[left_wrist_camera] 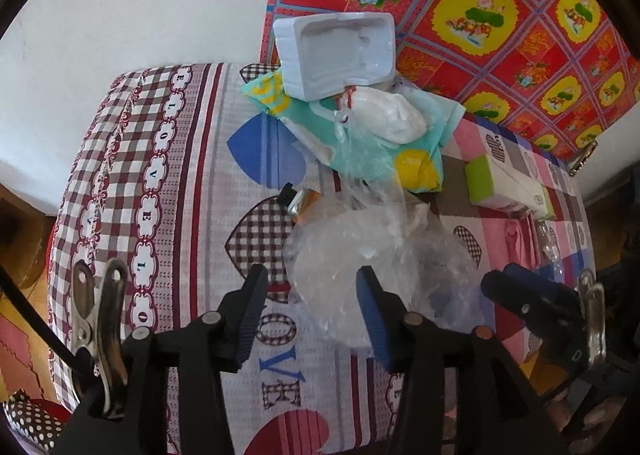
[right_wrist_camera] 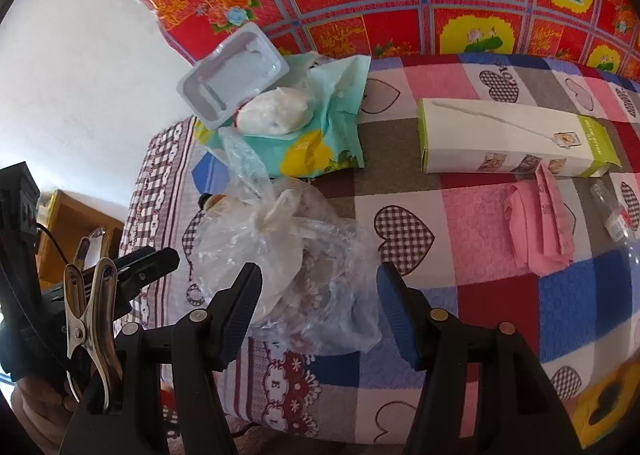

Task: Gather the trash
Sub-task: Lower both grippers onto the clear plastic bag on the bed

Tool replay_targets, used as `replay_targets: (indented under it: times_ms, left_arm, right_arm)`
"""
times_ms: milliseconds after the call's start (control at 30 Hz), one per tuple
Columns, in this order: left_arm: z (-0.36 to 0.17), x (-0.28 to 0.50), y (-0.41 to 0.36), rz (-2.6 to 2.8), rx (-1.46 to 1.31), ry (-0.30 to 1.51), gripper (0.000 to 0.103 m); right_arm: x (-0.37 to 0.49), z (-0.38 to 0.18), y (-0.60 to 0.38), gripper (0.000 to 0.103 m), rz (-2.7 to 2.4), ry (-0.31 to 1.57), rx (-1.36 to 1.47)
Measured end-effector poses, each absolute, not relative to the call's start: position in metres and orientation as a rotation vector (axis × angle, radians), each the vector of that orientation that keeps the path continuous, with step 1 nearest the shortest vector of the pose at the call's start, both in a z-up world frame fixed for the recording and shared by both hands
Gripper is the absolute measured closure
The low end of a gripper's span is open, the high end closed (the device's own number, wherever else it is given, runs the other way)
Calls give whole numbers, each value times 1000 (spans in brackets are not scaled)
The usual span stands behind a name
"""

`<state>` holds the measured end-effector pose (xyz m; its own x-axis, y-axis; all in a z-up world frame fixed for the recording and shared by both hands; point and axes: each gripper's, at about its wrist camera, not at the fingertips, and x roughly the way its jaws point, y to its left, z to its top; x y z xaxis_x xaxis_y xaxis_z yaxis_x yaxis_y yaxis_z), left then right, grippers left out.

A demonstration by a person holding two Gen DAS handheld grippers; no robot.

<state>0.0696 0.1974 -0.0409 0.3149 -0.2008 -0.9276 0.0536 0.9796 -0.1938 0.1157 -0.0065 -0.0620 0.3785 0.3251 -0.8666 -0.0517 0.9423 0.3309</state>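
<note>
A patterned bed (left_wrist_camera: 188, 159) carries a clear plastic bag (left_wrist_camera: 360, 255), crumpled, near its edge. The left gripper (left_wrist_camera: 312, 307) hangs above it, jaws parted, empty. The right gripper (right_wrist_camera: 320, 307) likewise stands wide over the bag, pads not pressing it.

Foam tray (right_wrist_camera: 232, 71) atop packet (right_wrist_camera: 320, 127), plastic bag (right_wrist_camera: 288, 255) before it (touching), box (right_wrist_camera: 508, 135) right.
</note>
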Motion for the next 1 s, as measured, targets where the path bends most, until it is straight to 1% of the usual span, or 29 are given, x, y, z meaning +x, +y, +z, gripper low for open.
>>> replay_targets:
  times_ms: [333, 567, 833, 1000]
  left_arm:
    - [-57, 80, 198, -149, -97, 1246, 53]
    - [-67, 83, 194, -161, -101, 1277, 50]
    - [-82, 88, 189, -157, -132, 1312, 50]
    - [-88, 92, 188, -155, -133, 1327, 50]
  right_arm:
    - [136, -87, 4, 42, 318, 1226, 217]
    - [146, -101, 5, 42, 332, 1244, 228]
    - [148, -96, 4, 42, 328, 1215, 180]
    - [147, -99, -10, 42, 300, 1235, 183]
